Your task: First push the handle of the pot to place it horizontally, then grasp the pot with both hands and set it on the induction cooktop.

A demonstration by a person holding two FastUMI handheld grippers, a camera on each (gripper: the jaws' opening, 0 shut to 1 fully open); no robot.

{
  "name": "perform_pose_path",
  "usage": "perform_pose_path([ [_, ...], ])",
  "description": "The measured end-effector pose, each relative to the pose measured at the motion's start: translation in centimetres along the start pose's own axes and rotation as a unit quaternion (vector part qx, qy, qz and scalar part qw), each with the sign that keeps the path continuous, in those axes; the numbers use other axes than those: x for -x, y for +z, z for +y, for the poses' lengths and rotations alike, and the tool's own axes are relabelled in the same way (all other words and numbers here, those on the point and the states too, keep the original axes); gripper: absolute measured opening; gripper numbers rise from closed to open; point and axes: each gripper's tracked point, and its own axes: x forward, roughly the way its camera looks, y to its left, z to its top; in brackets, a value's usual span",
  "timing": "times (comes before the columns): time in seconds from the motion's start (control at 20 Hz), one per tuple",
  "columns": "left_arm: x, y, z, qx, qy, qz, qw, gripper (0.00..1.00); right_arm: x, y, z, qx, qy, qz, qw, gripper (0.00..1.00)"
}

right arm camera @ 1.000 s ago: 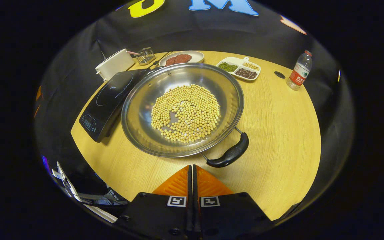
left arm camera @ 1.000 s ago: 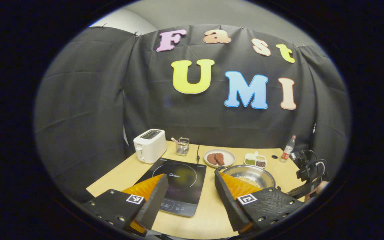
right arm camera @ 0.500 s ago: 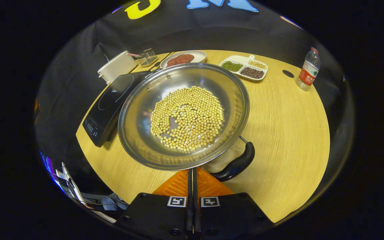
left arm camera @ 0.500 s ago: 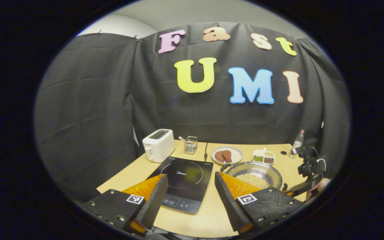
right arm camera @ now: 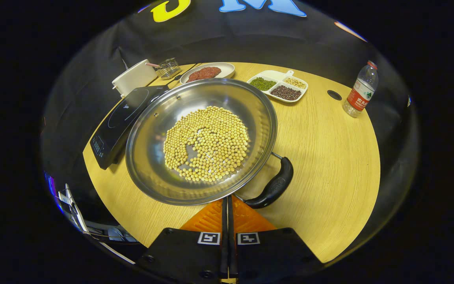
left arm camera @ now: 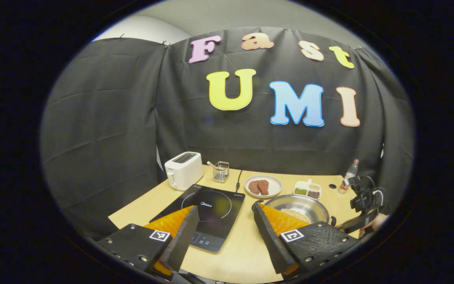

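A steel pot (right arm camera: 201, 142) holding soybeans rests on the wooden table (right arm camera: 329, 157). Its black handle (right arm camera: 272, 187) points toward the near right, slanted. My right gripper (right arm camera: 227, 200) is shut, with its tips at the pot's near rim just left of the handle's lower end. The black induction cooktop (right arm camera: 120, 118) lies left of the pot, which overlaps its edge. In the left gripper view my left gripper (left arm camera: 225, 215) hangs open above the table's near edge, with the cooktop (left arm camera: 207, 209) between its fingers and the pot (left arm camera: 300, 205) behind its right finger. Farther right is the right gripper (left arm camera: 345, 225), held by a hand.
A white toaster (left arm camera: 183, 170) and a small clear holder (left arm camera: 221, 172) stand at the back left. Behind the pot sit a plate of meat (left arm camera: 263, 186) and a divided dish of beans (left arm camera: 307, 190). A water bottle (right arm camera: 361, 94) stands at the back right.
My right gripper has closed in on the pot's rim beside the handle, and the pot has shifted a little to the left. The left gripper has drawn back from the table, still open.
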Motion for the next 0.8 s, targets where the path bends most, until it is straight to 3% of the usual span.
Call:
perform_pose_path([
  [0.35, -2.1, -1.0, 0.0, 0.001, -0.025, 0.015, 1.0, 0.84, -0.4, 1.2, -2.9, -0.044, -0.04, -0.005, 0.998, 0.02],
  [0.8, -5.3, -2.7, 0.7, 0.004, -0.07, 0.032, 0.997, 0.84, -0.1, 2.6, -4.9, -0.131, -0.085, -0.024, 0.987, 0.02],
])
